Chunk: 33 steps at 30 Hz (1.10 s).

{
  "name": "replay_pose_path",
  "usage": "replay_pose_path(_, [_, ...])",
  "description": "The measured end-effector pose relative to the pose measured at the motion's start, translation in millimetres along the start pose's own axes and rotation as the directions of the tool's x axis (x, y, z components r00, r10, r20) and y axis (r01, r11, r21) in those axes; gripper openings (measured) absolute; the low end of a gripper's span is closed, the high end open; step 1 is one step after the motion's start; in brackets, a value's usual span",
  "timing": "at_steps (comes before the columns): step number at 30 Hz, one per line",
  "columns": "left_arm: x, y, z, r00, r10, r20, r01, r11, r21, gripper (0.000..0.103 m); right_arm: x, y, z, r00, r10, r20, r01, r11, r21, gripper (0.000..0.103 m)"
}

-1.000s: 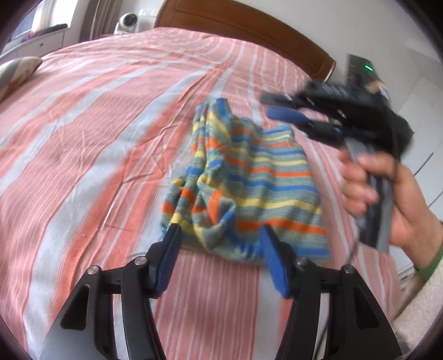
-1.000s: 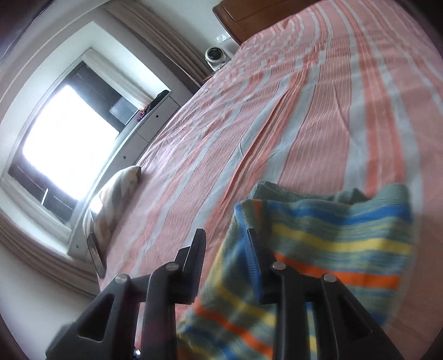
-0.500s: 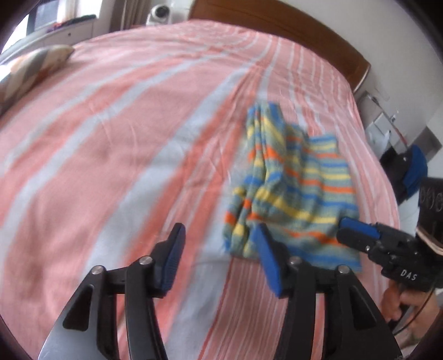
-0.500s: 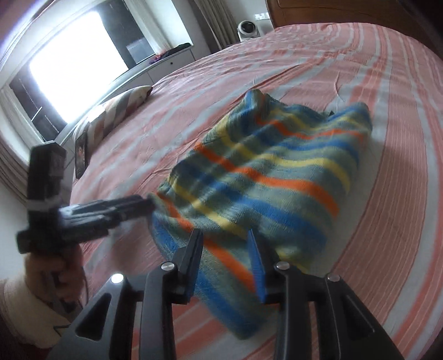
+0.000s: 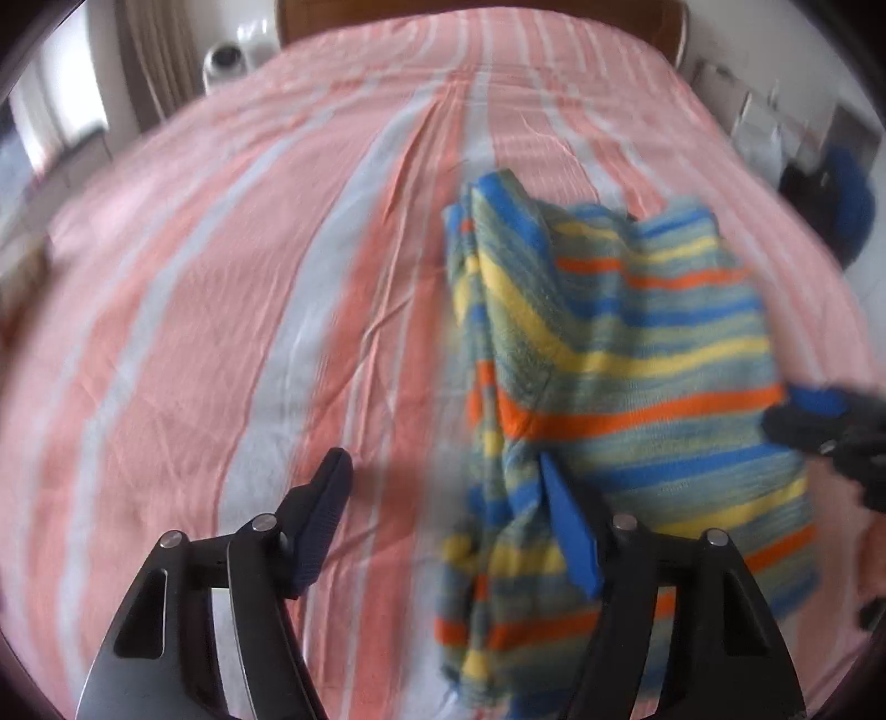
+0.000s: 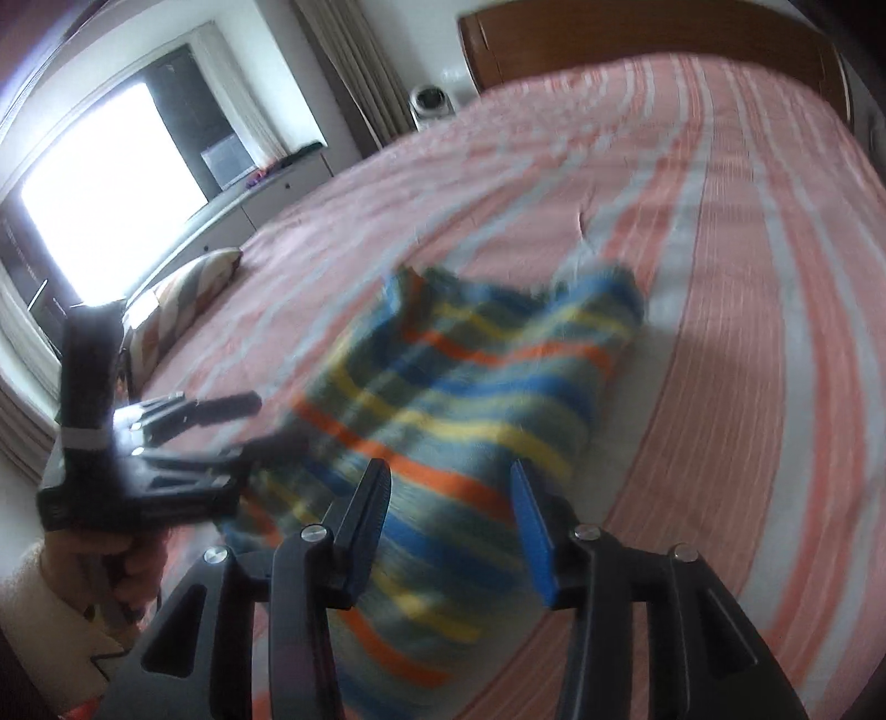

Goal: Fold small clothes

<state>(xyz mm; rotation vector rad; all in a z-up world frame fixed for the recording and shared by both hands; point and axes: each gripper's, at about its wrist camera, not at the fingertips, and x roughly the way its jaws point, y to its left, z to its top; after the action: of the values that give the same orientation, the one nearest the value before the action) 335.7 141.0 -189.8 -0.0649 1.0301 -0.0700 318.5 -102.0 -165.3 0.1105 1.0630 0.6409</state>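
Observation:
A small knit garment with blue, yellow, orange and grey-green stripes point(image 5: 620, 354) lies bunched on the pink-and-white striped bed point(image 5: 221, 310); it also shows in the right wrist view point(image 6: 443, 421). My left gripper point(image 5: 443, 515) is open and low at the garment's left near edge, one finger on the sheet, the other over the cloth. My right gripper point(image 6: 448, 515) is open over the garment's near end. The right gripper's tip point(image 5: 814, 410) shows at the garment's right edge in the left wrist view. The left gripper point(image 6: 221, 426) shows at the garment's left edge in the right wrist view.
A wooden headboard point(image 6: 637, 39) closes the far end of the bed. A striped pillow point(image 6: 183, 293) lies at the bed's left side by the bright window point(image 6: 105, 188). A white round appliance point(image 6: 429, 102) stands beside the headboard. The bed's right edge point(image 5: 819, 232) drops off.
Both grippers have come down closer to the garment's near end. The right gripper has opened wider. The garment lies in the same place.

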Motion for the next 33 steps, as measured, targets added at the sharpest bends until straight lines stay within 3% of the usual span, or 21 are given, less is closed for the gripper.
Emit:
replay_pose_path(3, [-18.6, 19.8, 2.6, 0.998, -0.061, 0.023, 0.063, 0.994, -0.085, 0.071, -3.7, -13.7, -0.1, 0.999, 0.032, 0.002, -0.032, 0.998, 0.063, 0.046])
replay_pose_path(7, [-28.0, 17.8, 18.8, 0.979, -0.183, 0.087, 0.192, 0.975, -0.111, 0.083, -19.2, -7.2, 25.6, 0.997, -0.009, 0.077, 0.009, 1.0, -0.01, 0.046])
replay_pose_path(9, [-15.4, 4.3, 27.3, 0.985, -0.158, 0.065, 0.162, 0.985, -0.063, 0.083, -13.4, -6.2, 42.6, 0.996, 0.009, 0.093, -0.01, 1.0, 0.011, 0.046])
replay_pose_path(11, [8.6, 0.1, 33.0, 1.0, -0.017, 0.012, 0.017, 1.0, -0.017, 0.075, 4.3, -11.9, 54.7, 0.997, 0.022, 0.076, -0.025, 0.999, 0.045, 0.046])
replay_pose_path(12, [19.3, 2.8, 35.8, 0.999, 0.033, -0.01, -0.033, 0.999, -0.016, 0.073, 16.0, -15.1, 59.3, 0.999, -0.014, 0.052, 0.011, 0.999, 0.052, 0.046])
replay_pose_path(14, [20.3, 20.2, 37.4, 1.0, -0.003, -0.011, 0.002, 0.996, -0.088, 0.072, 33.6, -26.5, 57.8, 0.989, -0.151, -0.002, 0.151, 0.986, 0.071, 0.042])
replay_pose_path(15, [10.4, 33.3, 35.8, 1.0, 0.001, 0.002, 0.0, 0.99, -0.138, 0.069, 29.1, -29.0, 56.0, 0.985, -0.17, 0.015, 0.168, 0.981, 0.092, 0.042])
replay_pose_path(16, [2.9, 40.5, 34.8, 1.0, -0.006, 0.019, 0.008, 0.988, -0.157, 0.072, 18.9, -30.6, 53.1, 0.986, -0.16, 0.05, 0.153, 0.981, 0.121, 0.043])
replay_pose_path(19, [-15.7, 63.3, 20.6, 0.982, -0.182, 0.056, 0.19, 0.957, -0.219, 0.086, -25.6, -34.9, 34.3, 0.982, -0.092, 0.168, 0.059, 0.979, 0.193, 0.068])
replay_pose_path(22, [-2.4, 57.7, 12.6, 0.941, -0.338, -0.011, 0.326, 0.915, -0.235, 0.088, -43.6, -43.0, 10.7, 0.986, -0.025, 0.168, -0.015, 0.973, 0.23, 0.069])
replay_pose_path(24, [10.9, 41.9, 9.7, 0.929, -0.364, -0.06, 0.345, 0.914, -0.215, 0.088, -36.2, -50.4, -0.8, 0.991, 0.047, 0.127, -0.082, 0.954, 0.29, 0.069])
replay_pose_path(27, [17.5, 7.8, 13.5, 0.943, -0.324, -0.078, 0.314, 0.943, -0.114, 0.088, -14.8, -54.4, -15.2, 0.986, 0.136, 0.101, -0.163, 0.928, 0.336, 0.069])
replay_pose_path(29, [22.0, -10.5, 19.1, 0.945, -0.311, -0.105, 0.303, 0.949, -0.083, 0.074, 3.6, -53.3, -14.2, 0.974, 0.199, 0.111, -0.226, 0.899, 0.375, 0.065])
replay_pose_path(30, [24.2, -22.3, 19.9, 0.944, -0.304, -0.127, 0.3, 0.953, -0.051, 0.036, 13.5, -50.3, -11.3, 0.967, 0.22, 0.128, -0.253, 0.884, 0.392, 0.059])
replay_pose_path(31, [25.7, -30.4, 20.9, 0.95, -0.275, -0.146, 0.274, 0.961, -0.025, 0.024, 21.6, -46.1, -7.8, 0.97, 0.212, 0.116, -0.241, 0.887, 0.394, 0.04])
replay_pose_path(32, [23.5, -35.3, 21.8, 0.959, -0.246, -0.139, 0.246, 0.969, -0.015, 0.02, 27.4, -38.8, -4.1, 0.983, 0.159, 0.092, -0.182, 0.908, 0.378, 0.031])
replay_pose_path(33, [19.8, -37.4, 23.1, 0.963, -0.239, -0.124, 0.238, 0.971, -0.02, 0.017, 28.3, -23.8, -0.6, 0.995, 0.064, 0.07, -0.083, 0.945, 0.315, 0.029])
